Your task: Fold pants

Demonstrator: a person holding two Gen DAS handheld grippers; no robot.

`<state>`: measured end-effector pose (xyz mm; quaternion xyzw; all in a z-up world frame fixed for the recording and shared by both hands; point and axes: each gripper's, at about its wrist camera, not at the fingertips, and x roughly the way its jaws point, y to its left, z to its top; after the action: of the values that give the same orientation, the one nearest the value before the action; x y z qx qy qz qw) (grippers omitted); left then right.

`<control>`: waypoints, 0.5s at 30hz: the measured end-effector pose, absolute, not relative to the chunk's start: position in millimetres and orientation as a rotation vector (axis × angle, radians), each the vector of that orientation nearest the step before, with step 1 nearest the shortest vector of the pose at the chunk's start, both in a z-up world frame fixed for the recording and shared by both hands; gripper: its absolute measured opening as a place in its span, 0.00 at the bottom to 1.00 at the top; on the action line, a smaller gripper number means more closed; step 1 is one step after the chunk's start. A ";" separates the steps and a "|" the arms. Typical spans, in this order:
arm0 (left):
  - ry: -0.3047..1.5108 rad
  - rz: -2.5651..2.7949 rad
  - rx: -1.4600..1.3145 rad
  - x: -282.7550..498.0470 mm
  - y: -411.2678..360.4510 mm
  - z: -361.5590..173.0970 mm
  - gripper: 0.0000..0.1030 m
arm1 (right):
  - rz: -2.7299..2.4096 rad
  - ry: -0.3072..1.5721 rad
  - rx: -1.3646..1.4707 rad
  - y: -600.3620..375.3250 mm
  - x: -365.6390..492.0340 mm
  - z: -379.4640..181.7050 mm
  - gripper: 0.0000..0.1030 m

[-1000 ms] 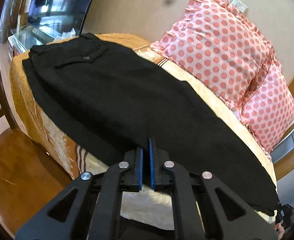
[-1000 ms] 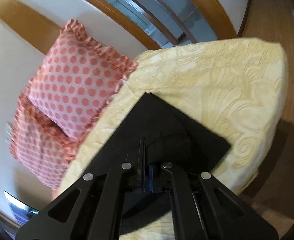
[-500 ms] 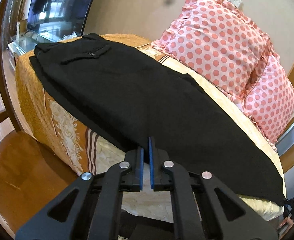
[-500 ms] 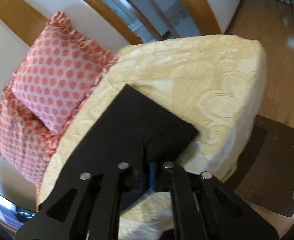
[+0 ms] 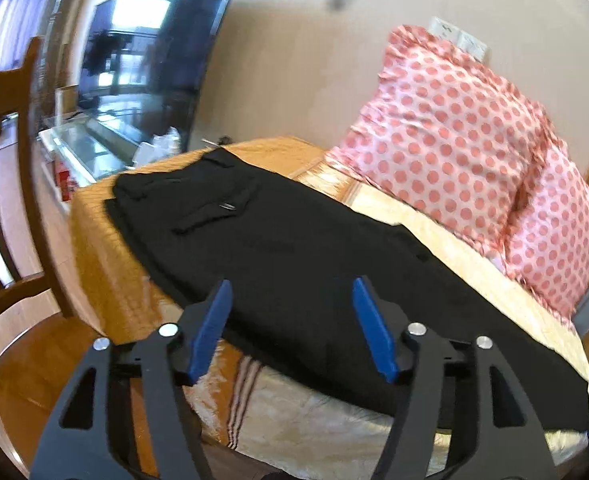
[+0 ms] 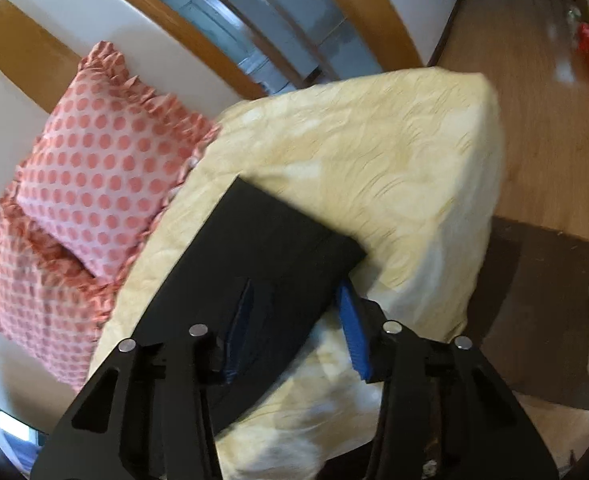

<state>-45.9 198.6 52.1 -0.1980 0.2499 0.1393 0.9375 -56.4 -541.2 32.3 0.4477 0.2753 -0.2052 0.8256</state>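
Note:
Black pants (image 5: 294, 264) lie flat along the bed, folded lengthwise, waistband and back pocket at the far left end. My left gripper (image 5: 292, 330) is open and empty, just above the near edge of the pants at mid-length. In the right wrist view the leg-hem end of the pants (image 6: 270, 256) lies on the yellow bedspread (image 6: 394, 152). My right gripper (image 6: 296, 326) is open, its blue pads apart over the hem's near corner, holding nothing.
Two pink polka-dot pillows (image 5: 454, 140) lean against the wall behind the pants. A wooden chair (image 5: 10, 240) stands left of the bed. A TV (image 5: 150, 48) and a glass stand are beyond. A dark mat (image 6: 554, 312) lies on the wood floor at the right.
Both grippers were shut on the pants' near edge and have opened, letting the cloth go. Both have pulled back slightly and the pants now rest flat on the bed.

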 end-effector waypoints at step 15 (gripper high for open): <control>0.615 0.220 -0.413 -20.3 197.5 23.9 0.72 | 0.333 0.474 0.492 -302.5 56.4 136.4 0.06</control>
<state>-20.3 197.5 23.9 -0.2013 0.2998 0.1073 0.9263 56.4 -302.5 136.4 0.2403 0.2312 0.1626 0.9286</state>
